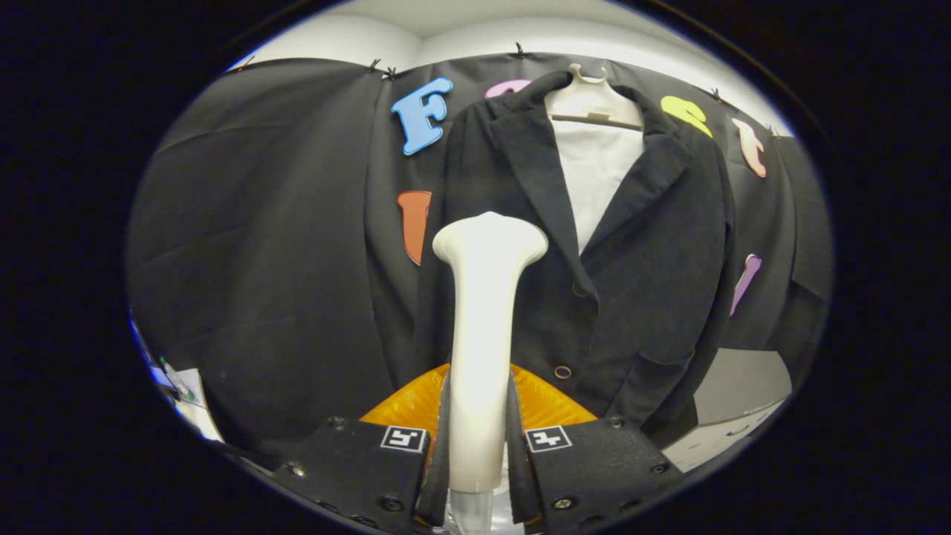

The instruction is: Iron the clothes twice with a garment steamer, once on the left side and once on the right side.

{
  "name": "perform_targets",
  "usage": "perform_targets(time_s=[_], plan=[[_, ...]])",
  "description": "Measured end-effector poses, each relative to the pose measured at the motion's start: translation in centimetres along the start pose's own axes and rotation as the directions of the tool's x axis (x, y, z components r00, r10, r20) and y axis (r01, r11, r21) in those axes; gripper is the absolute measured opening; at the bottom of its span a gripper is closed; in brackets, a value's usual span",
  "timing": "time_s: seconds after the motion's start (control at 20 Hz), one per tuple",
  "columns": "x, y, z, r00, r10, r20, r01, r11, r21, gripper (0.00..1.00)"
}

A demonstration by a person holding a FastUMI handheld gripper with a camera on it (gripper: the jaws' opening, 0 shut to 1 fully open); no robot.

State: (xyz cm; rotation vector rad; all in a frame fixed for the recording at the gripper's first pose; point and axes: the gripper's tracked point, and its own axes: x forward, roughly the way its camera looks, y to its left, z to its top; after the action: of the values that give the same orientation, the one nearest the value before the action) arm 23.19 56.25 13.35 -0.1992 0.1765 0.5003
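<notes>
The steamer [483, 334] covers a strip of the jacket's [639, 282] front panel, and its lower handle drops out of sight between the gripper [479, 446] fingers, so can't see where it ends. The orange thing [546, 401] behind the fingers is mostly blocked, no clue what it is. Jacket hem is hidden too.

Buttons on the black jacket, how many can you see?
2. One button sits where the jacket closes, beside the steamer head. The other button is lower, right of the handle held in the claw. The steamer may hide more.
</notes>
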Motion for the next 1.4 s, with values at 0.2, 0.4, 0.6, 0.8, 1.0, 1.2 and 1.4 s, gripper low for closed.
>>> perform_targets(time_s=[0.2,0.4,0.6,0.8,1.0,1.2,1.4], plan=[[0.8,-0.5,-3.3,0.999,-0.002,-0.05,0.002,1.0,0.01,0.35],[1.2,-1.6,-6.1,0.995,-0.012,-0.099,0.014,1.0,0.013,0.35],[1.2,-2.7,-8.8,0.99,-0.019,-0.139,0.021,1.0,0.018,0.35],[1.3,-2.9,-12.0,0.982,-0.022,-0.189,0.026,1.0,0.017,0.35],[1.3,-3.2,-14.7,0.973,-0.021,-0.228,0.026,1.0,0.017,0.35],[1.1,-3.9,-16.5,0.966,-0.025,-0.258,0.032,0.999,0.024,0.35],[0.6,-4.1,-16.8,0.966,-0.028,-0.258,0.039,0.999,0.035,0.36]])
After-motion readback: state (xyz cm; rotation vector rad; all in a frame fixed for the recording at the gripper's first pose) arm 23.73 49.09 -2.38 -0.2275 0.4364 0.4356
